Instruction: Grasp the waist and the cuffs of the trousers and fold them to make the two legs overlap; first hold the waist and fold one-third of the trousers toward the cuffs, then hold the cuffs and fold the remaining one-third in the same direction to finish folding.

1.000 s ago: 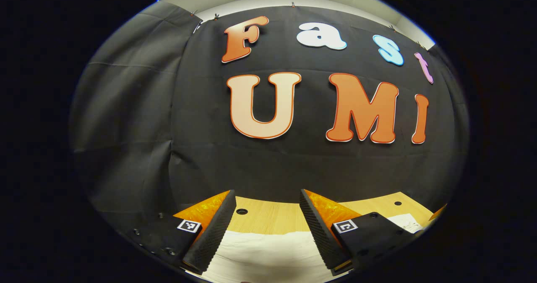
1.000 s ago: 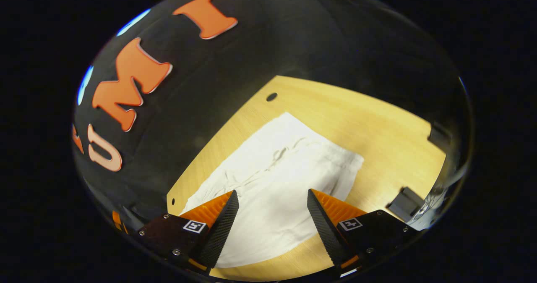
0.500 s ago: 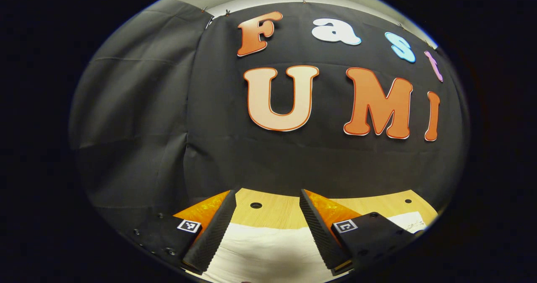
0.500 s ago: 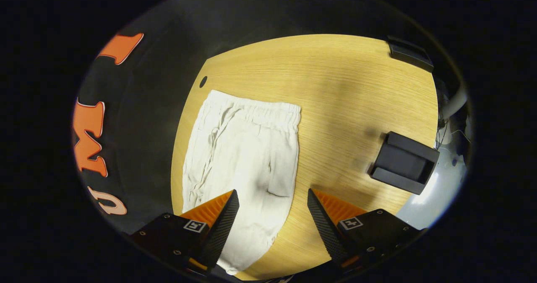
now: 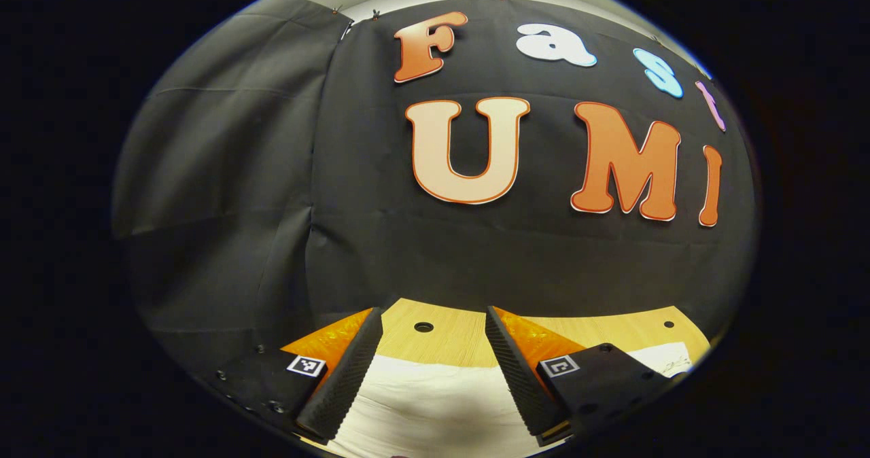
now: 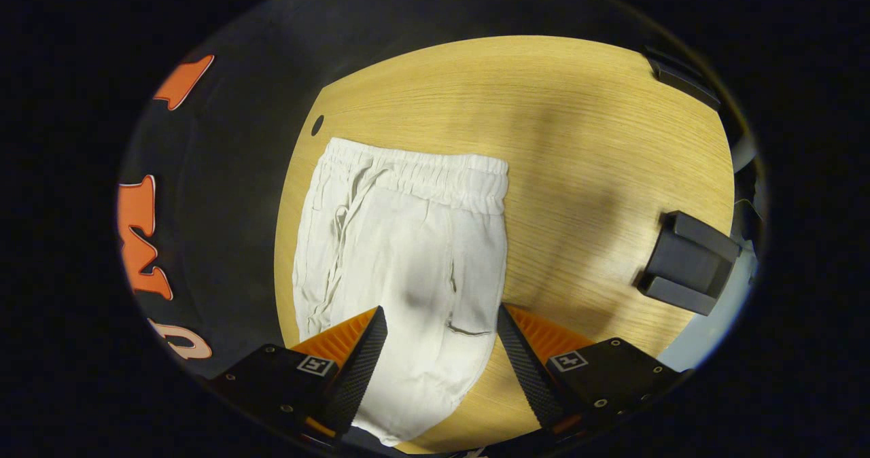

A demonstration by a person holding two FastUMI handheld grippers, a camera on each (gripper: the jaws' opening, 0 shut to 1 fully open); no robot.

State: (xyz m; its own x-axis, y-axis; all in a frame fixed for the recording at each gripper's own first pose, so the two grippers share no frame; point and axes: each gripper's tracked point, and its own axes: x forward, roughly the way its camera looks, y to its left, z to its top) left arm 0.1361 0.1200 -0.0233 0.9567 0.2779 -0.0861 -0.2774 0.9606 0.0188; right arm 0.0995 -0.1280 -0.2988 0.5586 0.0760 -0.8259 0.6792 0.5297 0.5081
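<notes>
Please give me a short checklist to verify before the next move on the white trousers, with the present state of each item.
1. Right gripper open, fingers spread: ok.
2. Left gripper open, nothing between the fingers: ok.
3. Trousers lying flat on the table: ok.
4. Elastic waist visible and free to grasp: ok.
5. Cuffs reachable: cannot tell, they lie outside the picture.
6. Black block apart from the trousers: ok.
</notes>
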